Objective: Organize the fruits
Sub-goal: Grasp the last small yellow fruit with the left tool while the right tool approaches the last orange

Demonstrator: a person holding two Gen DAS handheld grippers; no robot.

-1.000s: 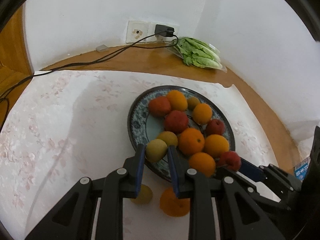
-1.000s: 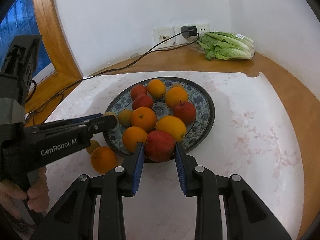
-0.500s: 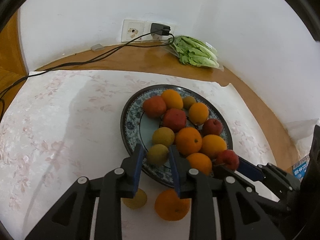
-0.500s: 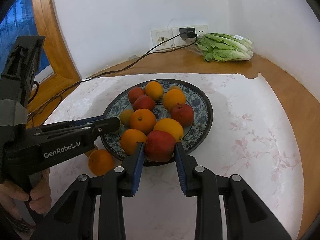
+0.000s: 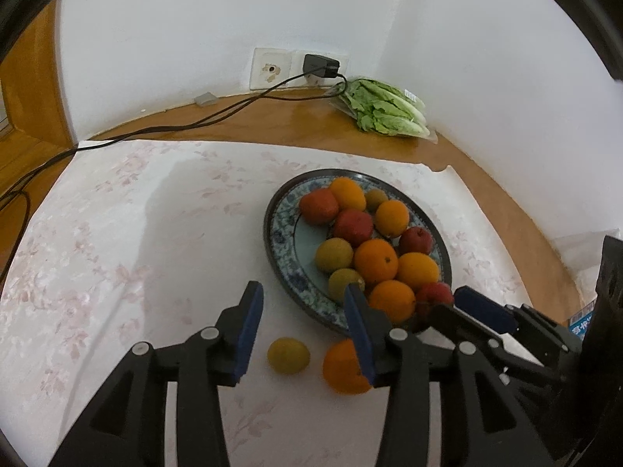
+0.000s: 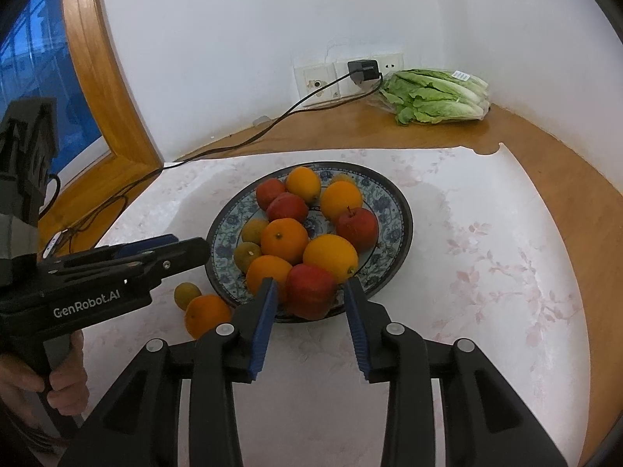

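The blue-patterned plate (image 6: 393,210) sits on a pale floral tablecloth (image 6: 486,272), heaped with oranges, red apples and small yellow-green fruits. The right gripper (image 6: 309,299) hangs over the plate's near rim at about 6 o'clock; its blue-padded jaws are opening and stand apart on either side of a red apple (image 6: 311,290), with a gap showing between each pad and the apple, which rests on the rim against an orange (image 6: 268,274) at its 10 o'clock. The left gripper (image 5: 301,305) is at the plate's 7 o'clock edge; its jaws are opening, spread wide, with nothing clamped between them. Below them on the cloth lie a small yellow-green fruit (image 5: 288,355) and a loose orange (image 5: 344,367), side by side, off the plate. A bagged romaine lettuce (image 6: 436,97) lies at 1 o'clock on the wooden counter (image 6: 545,148), beside a wall socket with a black charger (image 6: 364,72) plugged in
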